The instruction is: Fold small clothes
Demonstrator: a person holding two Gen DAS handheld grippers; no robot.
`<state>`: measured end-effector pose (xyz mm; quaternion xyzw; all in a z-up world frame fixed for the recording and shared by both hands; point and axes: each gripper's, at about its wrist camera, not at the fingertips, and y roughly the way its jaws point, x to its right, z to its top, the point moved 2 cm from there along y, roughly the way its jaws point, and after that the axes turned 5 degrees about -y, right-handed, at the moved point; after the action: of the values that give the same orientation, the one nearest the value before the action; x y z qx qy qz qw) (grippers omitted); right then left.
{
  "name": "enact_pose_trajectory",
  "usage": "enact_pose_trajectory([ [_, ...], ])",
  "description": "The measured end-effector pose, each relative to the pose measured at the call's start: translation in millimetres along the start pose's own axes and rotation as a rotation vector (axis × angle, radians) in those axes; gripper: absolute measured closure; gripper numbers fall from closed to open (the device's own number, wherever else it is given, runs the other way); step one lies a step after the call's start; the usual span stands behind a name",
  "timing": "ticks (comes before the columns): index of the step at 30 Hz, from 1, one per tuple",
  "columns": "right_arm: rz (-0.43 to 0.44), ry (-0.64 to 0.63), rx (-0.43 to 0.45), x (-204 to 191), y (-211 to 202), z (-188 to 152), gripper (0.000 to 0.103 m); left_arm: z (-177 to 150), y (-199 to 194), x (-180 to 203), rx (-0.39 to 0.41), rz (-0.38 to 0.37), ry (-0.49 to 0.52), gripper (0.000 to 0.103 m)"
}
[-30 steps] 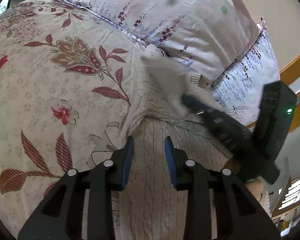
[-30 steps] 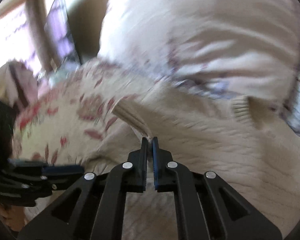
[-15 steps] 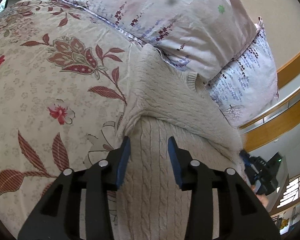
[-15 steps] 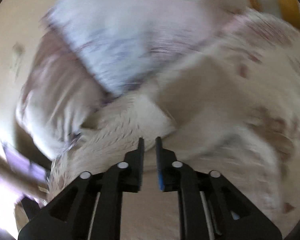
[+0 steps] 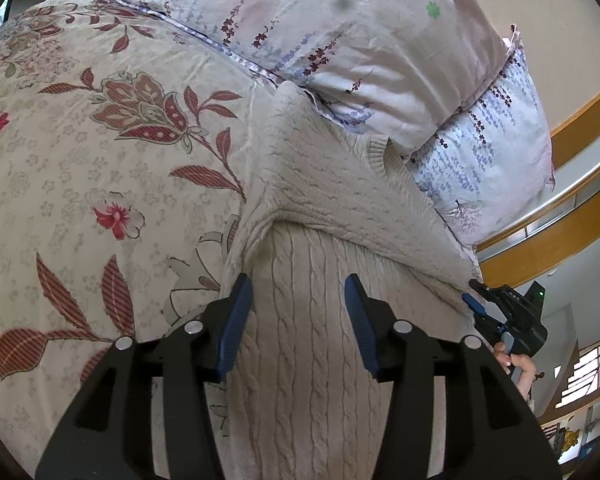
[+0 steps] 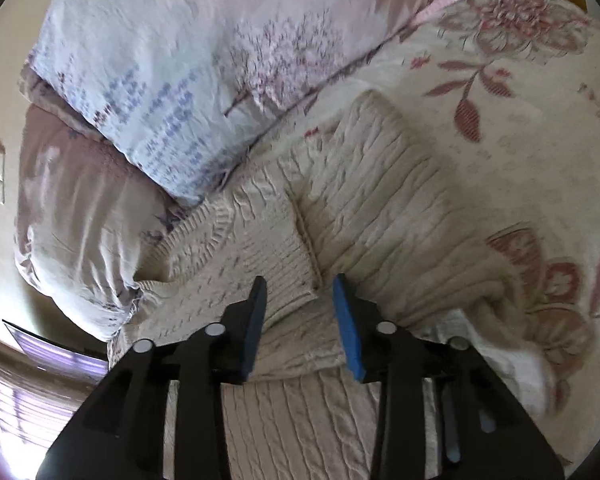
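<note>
Cream cable-knit sweater (image 5: 312,208) spread across the floral bedspread (image 5: 100,168) against the pillows (image 5: 340,32), one sleeve folded over the body; left gripper (image 5: 298,320) and right gripper (image 6: 300,320) both poised over the knit, tongs wide apart and holding nothing. Likely hazards: loose, stretchy knit bunching or the folded sleeve sliding off under an uneven tug. No brand, label or legible writing visible.

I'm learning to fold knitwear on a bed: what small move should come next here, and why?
Probably lower the left gripper and close it on the sweater body beneath it. Both grippers have open jaws and hold nothing, the sleeve already lies folded across the chest, and the right gripper hovers over that fold, so the lower body looks next.
</note>
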<state>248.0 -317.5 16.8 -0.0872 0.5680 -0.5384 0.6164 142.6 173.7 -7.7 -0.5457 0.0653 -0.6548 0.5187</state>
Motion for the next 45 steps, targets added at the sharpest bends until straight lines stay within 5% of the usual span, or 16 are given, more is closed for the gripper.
enact_pose_trajectory([
  [3,0.001,-0.021,-0.004,-2.2,7.9,0.8,0.095,0.0,0.2,-0.1,-0.001,-0.002,0.002,0.054],
  [11,0.052,-0.091,0.175,-24.5,-41.3,-12.1,0.096,-0.8,0.4,-1.6,0.000,-0.014,0.008,0.054],
  [15,-0.057,-0.106,0.116,-11.9,-25.4,-24.2,0.096,-1.5,0.2,0.0,0.001,-0.011,0.017,0.054],
  [19,-0.072,-0.133,0.077,-10.9,-24.0,-24.8,0.091,-10.6,-11.6,5.7,0.004,-0.027,0.052,0.049],
  [21,-0.049,-0.174,0.096,-17.2,-39.8,-25.7,0.080,-18.3,-23.3,4.7,0.008,-0.053,0.068,0.047],
  [23,-0.033,-0.218,0.115,-19.9,-58.4,-31.0,0.055,-25.4,-34.7,-0.4,0.014,-0.059,0.080,0.046],
  [24,-0.025,-0.236,0.118,-19.6,-66.5,-34.0,0.053,-28.7,-39.4,-4.0,0.016,-0.055,0.082,0.045],
  [42,0.022,-0.189,-0.004,70.4,-139.0,-108.3,0.054,-95.6,-67.2,-25.9,-0.039,-0.139,0.047,0.048],
  [45,0.070,-0.168,-0.045,79.4,-138.8,-121.1,0.064,-106.9,-67.4,-22.4,-0.055,-0.141,0.060,0.055],
])
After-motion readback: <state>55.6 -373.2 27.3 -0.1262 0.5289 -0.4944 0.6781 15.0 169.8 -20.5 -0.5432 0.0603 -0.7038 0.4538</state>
